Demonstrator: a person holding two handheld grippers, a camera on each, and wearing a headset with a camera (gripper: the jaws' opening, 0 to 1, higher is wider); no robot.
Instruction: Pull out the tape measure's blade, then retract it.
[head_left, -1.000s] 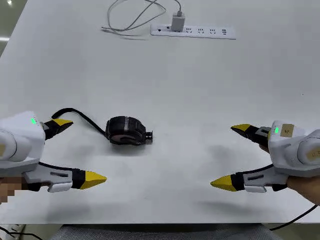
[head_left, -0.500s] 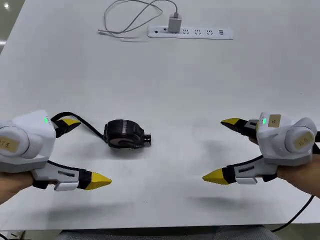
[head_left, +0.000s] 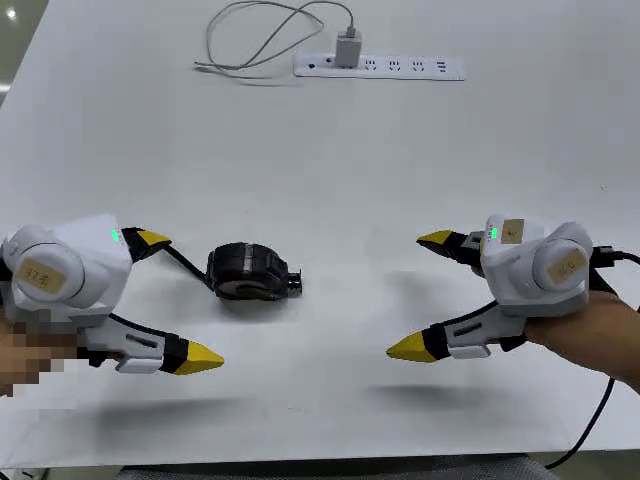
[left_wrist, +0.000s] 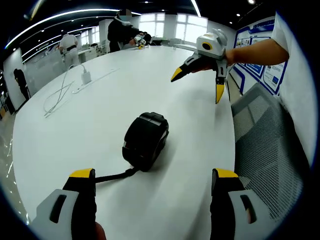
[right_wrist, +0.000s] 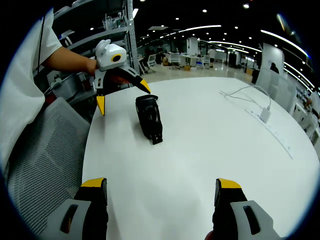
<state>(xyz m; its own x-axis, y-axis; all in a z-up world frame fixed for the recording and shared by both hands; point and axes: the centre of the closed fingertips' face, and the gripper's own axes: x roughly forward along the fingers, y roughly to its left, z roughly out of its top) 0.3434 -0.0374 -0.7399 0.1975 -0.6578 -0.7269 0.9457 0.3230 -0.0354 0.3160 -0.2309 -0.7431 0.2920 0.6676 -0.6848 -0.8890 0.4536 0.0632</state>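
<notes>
— Black-cased, the tape measure (head_left: 248, 272) sits on the white table (head_left: 350, 150), just ahead of our left gripper (head_left: 182, 297) and well apart from our right gripper (head_left: 415, 293). Its blade is wound in. Only the hook (head_left: 296, 283) shows, on the end facing the right gripper.

— Is that why we hold the two facing each other?

— We reckon so. The left one is at the case's end, where it can pin the body. The right one faces the hook, where it can draw the blade away. Both sets of jaws are spread wide with nothing between them, which suits an approach.

— And the wrist strap (head_left: 180, 258)?

— It trails from the back of the case up to the left gripper's far jaw tip. We can't tell whether it touches. We'd take care to close on the case and not on the loop.

— What has changed over the last second?

— Both grippers have crept inward. The right one has come clearly nearer the hook, and the left one's far jaw has edged toward the case. The case has kept its place against the power strip (head_left: 380, 66) far beyond both grippers; the small shift of the whole scene is our head moving. The blade is no further out than it was.

— So where do we stand?

— At the very start, we'd judge: nothing gripped, and the pull not yet begun.
</notes>
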